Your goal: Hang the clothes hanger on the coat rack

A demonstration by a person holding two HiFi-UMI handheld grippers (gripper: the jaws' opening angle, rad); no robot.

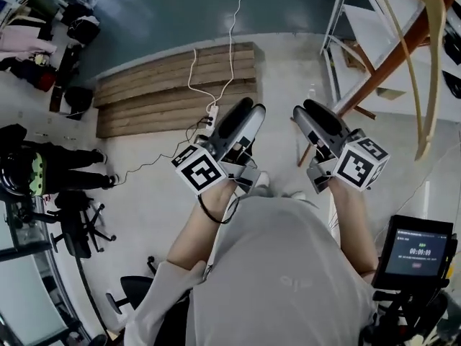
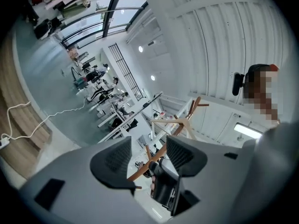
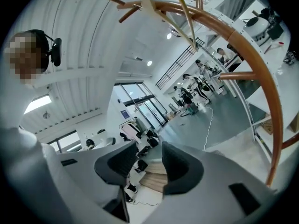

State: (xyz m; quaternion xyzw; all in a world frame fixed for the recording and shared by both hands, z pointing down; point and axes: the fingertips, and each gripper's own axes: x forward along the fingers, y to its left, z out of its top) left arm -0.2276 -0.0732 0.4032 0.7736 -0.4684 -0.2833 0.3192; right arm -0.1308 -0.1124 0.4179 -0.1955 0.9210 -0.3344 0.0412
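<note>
- Clothes hanger [image 1: 425, 144], pale wood, hangs up by the brown coat rack [image 1: 379, 65] at the far right of the head view. It is above and to the right of both grippers and well apart from them.
- I cannot tell how it is hooked on the rack.
- The left gripper [image 1: 247, 108] is held out about level, its jaws wide apart with nothing gripped.
- In the left gripper view the hanger [image 2: 174, 122] shows beyond the jaws, above the gap and touching neither pad. The rack's pole [image 2: 154, 158] is in line with the gap, far off.
- The right gripper [image 1: 311, 109] has its jaws open too, and empty.
- In the right gripper view the hanger [image 3: 183, 13] is high overhead, crossing the rack [image 3: 261, 64], well off the line of the jaws, which face the open room.
</note>
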